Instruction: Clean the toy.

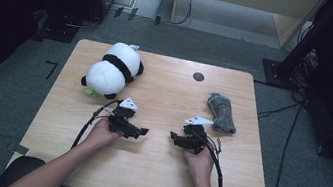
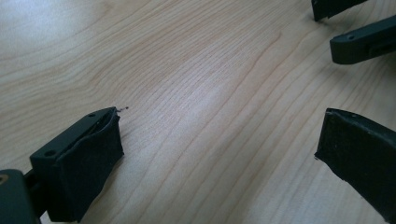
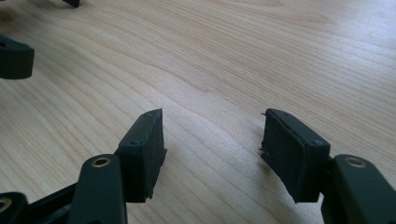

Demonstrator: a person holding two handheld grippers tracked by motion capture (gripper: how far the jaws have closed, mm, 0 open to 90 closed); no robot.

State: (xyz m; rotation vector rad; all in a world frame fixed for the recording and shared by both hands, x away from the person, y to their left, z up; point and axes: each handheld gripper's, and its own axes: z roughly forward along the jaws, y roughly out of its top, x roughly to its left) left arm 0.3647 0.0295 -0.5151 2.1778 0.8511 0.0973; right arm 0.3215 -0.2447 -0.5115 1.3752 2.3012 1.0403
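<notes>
While both jaws stand apart over bare wood, the left gripper (image 1: pixel 140 132) and right gripper (image 1: pixel 173 137) face each other mid-frame; one toy panda (image 1: pixel 111 68) lies upper left, one grey cloth (image 1: pixel 221 113) right.

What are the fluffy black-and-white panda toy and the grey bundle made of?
The fluffy black-and-white panda toy looks like soft plush fabric: its outline is fuzzy and rounded, without shine. The grey bundle seems to be knitted or woolly cloth, perhaps a sock or rag; it is mottled, matt and crumpled, but too small to tell for sure.
</notes>
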